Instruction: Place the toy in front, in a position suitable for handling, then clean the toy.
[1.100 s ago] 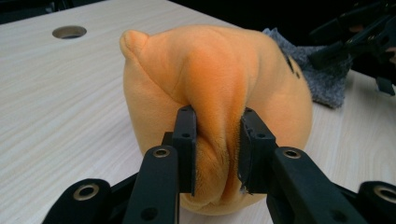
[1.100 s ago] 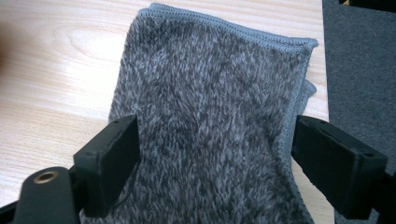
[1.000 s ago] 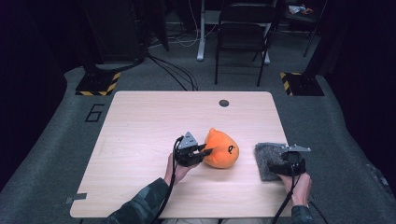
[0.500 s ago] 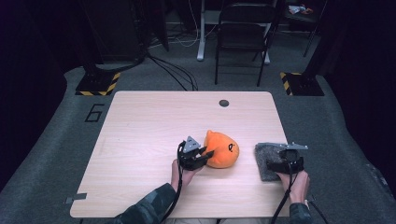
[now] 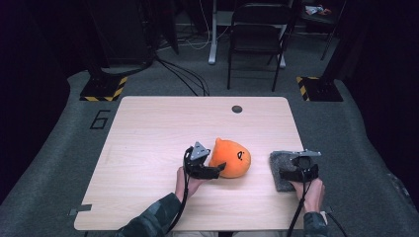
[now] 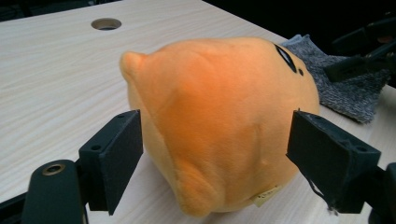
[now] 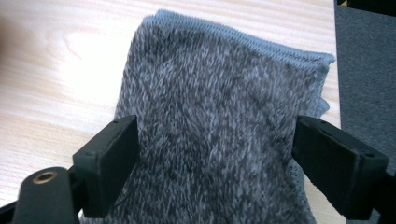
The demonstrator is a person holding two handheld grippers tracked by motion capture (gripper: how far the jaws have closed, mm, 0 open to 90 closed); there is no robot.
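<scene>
Since a second back, left tongs (image 5: 217,170) have just been opening: jaws were pinched on the near side of the orange plush toy (image 5: 231,158), now they stand wide on either side of it. In the left gripper view the pads sit apart from the fabric on both flanks, toy between them but not squeezed. Both hands have kept their places. Toy rests on the surface (image 5: 148,143), right of centre toward the near edge, its pointed tip up and away, dark face marks turned toward the right side.

Right tongs (image 5: 285,174) spread wide over the grey knit cloth (image 5: 279,163), which lies flat near the right edge, well apart from the toy. In the right gripper view the cloth (image 7: 219,140) spans the gap between the pads; no fold is caught between them.
</scene>
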